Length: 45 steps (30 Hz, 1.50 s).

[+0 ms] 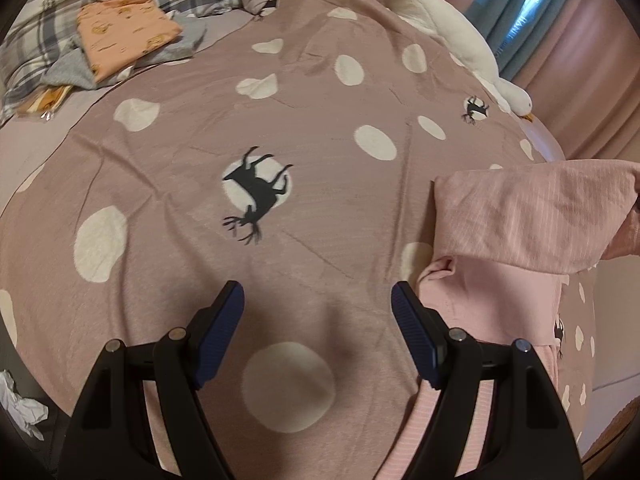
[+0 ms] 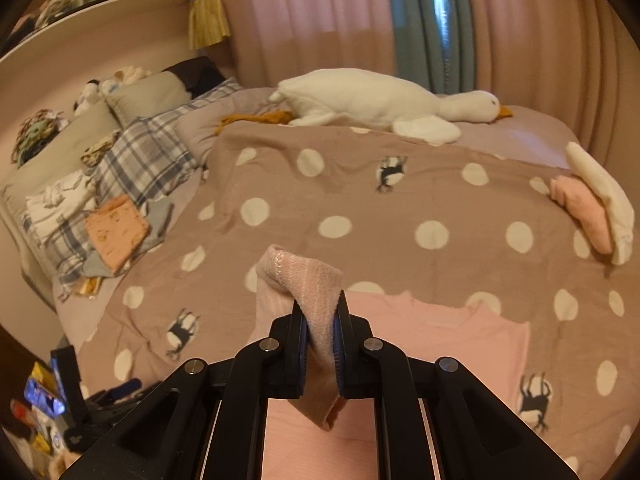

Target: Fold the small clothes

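Pink garment (image 2: 440, 332) spread flat on the near part of the bed, under and just ahead of the right gripper (image 2: 322, 344), with one part pinched up off the rest. Right gripper clamped tight on that raised strip of knit fabric, both black fingers pressed flat against it; strip draped up over the fingertips and folded back, a short end hanging below the jaws. In the left wrist view, same lifted part seen as a broad pink band (image 1: 532, 216) stretched across the right side, long axis running left to right, above the flat body of the garment (image 1: 480, 288). Left gripper (image 1: 318, 304) hovering over the bedspread (image 1: 304, 92) with blue-padded fingers (image 1: 222, 336) wide apart and nothing between them, right finger just beside the garment's left edge. Bare spotted cloth ahead of the left gripper, mauve with cream dots and black deer prints. Farther out on the right edge of the bed, small folded pink piece (image 2: 584, 212) touching a cream piece (image 2: 604, 196). Far left, folded orange printed cloth (image 2: 116, 232) lying on grey cloth, against a plaid pillow (image 2: 148, 156). Beyond, long white plush goose (image 2: 384, 100) lying lengthwise along the far side, head and orange beak toward the right. Past that, pink curtains (image 2: 304, 20) with a teal panel between them.
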Each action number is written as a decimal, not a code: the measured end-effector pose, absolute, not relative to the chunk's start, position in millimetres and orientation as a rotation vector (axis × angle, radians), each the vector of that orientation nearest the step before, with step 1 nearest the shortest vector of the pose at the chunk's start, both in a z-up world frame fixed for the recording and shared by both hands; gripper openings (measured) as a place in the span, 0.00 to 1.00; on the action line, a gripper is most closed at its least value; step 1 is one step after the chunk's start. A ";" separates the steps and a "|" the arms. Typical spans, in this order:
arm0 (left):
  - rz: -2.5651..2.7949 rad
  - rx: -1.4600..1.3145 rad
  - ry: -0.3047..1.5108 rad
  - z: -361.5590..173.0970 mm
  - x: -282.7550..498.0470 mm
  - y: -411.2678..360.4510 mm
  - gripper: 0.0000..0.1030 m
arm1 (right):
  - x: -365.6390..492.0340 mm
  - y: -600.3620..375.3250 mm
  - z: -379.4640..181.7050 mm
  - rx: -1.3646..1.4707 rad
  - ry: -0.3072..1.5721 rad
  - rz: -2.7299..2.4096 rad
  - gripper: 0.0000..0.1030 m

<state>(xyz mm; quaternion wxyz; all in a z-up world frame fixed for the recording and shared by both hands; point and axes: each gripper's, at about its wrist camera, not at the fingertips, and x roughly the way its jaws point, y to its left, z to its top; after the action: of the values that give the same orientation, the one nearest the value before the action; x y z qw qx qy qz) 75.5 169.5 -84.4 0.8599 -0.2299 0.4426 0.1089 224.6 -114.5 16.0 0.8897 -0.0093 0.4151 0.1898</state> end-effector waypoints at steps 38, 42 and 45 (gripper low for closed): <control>-0.121 -0.385 1.015 -87.3 196.3 82.0 0.35 | 253.7 -241.3 -48.7 0.090 1.037 0.129 0.12; -0.151 -0.377 1.058 -101.5 209.6 69.4 0.28 | 256.5 -242.3 -56.0 0.085 1.063 0.121 0.12; -0.146 -0.341 1.078 -111.8 215.1 60.2 0.28 | 257.6 -244.8 -60.5 0.088 1.073 0.121 0.12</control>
<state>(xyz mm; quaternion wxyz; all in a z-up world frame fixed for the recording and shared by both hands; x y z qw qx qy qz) 215.1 60.2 -111.8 0.8418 -0.1616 0.5104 -0.0693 257.6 -244.8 -60.5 0.8567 0.0418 0.5108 0.0575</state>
